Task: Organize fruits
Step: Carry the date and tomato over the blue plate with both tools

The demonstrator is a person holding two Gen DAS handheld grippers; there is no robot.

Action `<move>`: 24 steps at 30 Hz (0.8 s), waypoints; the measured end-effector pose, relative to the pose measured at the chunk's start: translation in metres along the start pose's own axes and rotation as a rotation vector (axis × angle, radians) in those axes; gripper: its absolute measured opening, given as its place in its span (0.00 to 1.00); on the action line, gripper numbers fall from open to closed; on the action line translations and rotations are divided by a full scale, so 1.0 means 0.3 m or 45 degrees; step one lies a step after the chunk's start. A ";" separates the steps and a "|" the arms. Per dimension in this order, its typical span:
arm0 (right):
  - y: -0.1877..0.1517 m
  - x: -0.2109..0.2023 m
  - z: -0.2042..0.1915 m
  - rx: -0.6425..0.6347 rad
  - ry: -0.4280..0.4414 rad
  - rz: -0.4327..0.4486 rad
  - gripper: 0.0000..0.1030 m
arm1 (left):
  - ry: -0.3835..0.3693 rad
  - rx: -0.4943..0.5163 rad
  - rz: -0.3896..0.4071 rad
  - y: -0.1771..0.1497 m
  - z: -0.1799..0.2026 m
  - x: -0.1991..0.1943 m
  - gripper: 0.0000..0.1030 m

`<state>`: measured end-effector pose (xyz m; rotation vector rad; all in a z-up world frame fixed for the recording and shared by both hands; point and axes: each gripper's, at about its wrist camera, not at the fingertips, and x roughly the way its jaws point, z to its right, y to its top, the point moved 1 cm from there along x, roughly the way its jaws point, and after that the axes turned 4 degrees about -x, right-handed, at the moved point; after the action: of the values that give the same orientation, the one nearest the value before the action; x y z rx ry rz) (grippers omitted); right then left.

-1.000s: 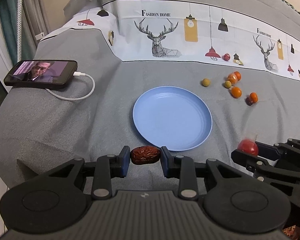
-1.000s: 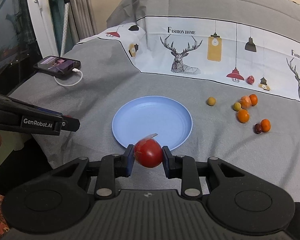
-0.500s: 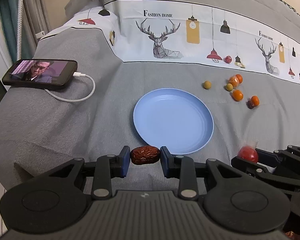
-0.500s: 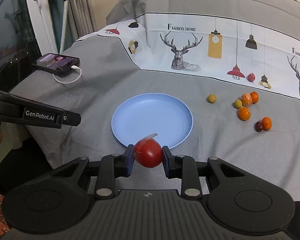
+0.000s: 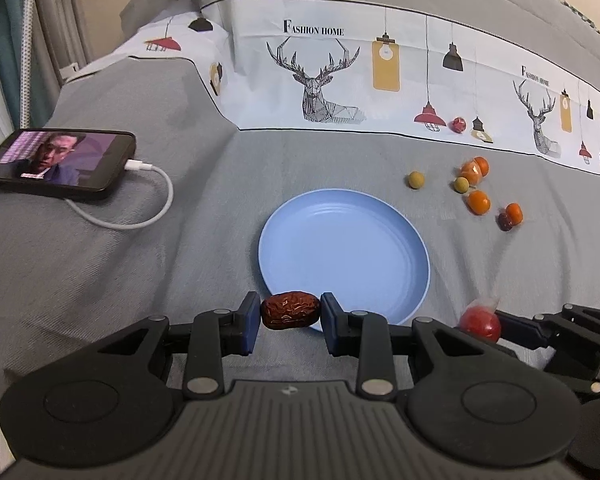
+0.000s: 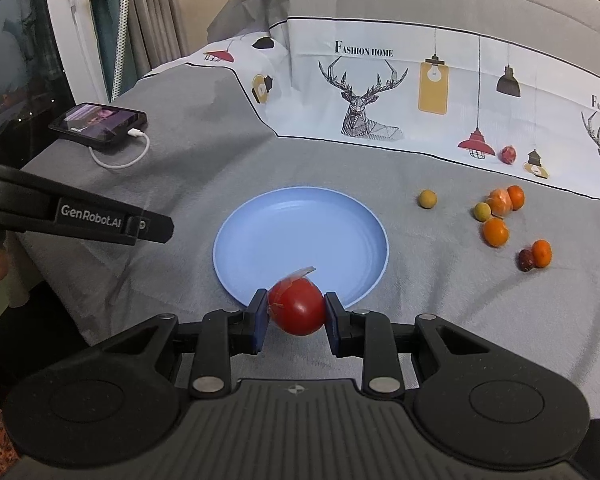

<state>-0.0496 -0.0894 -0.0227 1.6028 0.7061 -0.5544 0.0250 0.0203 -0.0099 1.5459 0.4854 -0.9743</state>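
My left gripper (image 5: 290,314) is shut on a wrinkled red date (image 5: 291,310), held just short of the near rim of the blue plate (image 5: 344,256). My right gripper (image 6: 296,312) is shut on a red tomato (image 6: 298,307) with a scrap of film on it, at the plate's (image 6: 300,240) near rim. The tomato also shows at the right of the left wrist view (image 5: 480,323). The plate holds nothing. Several small oranges (image 6: 495,232), yellow-green fruits (image 6: 427,199) and a dark date (image 6: 525,260) lie on the grey bedcover to the plate's right.
A phone (image 5: 60,164) with a white charging cable (image 5: 140,208) lies at the left, near the bed edge. A small red fruit (image 6: 508,155) sits on the white printed cloth behind. The left gripper's arm (image 6: 80,220) crosses the right wrist view at left.
Both grippers have moved a little forward toward the plate, each still holding its fruit. Nothing on the bed has moved.
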 end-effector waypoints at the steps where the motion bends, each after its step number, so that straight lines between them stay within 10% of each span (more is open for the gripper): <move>1: 0.004 0.011 0.002 0.000 0.000 -0.003 0.30 | -0.002 -0.004 -0.008 0.006 0.000 0.011 0.35; 24: 0.077 0.376 0.102 0.003 -0.008 -0.148 0.30 | 0.053 0.078 -0.114 0.140 0.029 0.379 0.35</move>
<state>0.0468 -0.1066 -0.0906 1.5686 0.7978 -0.6454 0.1186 -0.0219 -0.0751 1.6133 0.5624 -1.0356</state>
